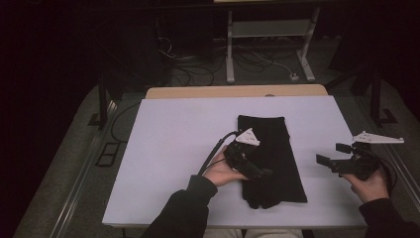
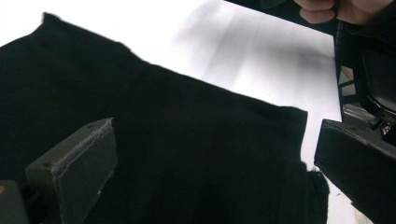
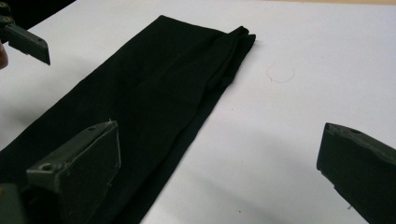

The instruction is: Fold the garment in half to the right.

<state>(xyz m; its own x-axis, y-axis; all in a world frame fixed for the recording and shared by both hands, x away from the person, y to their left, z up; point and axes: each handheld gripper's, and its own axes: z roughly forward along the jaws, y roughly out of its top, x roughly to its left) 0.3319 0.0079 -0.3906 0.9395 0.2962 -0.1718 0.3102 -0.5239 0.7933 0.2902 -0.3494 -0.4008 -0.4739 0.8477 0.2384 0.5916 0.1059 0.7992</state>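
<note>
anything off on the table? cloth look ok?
Mostly fine. The folded black cloth lies flat on the white table, but its near end by the left gripper is bunched and uneven. Right gripper hovers clear, jaws open. No spill or damage visible.
</note>
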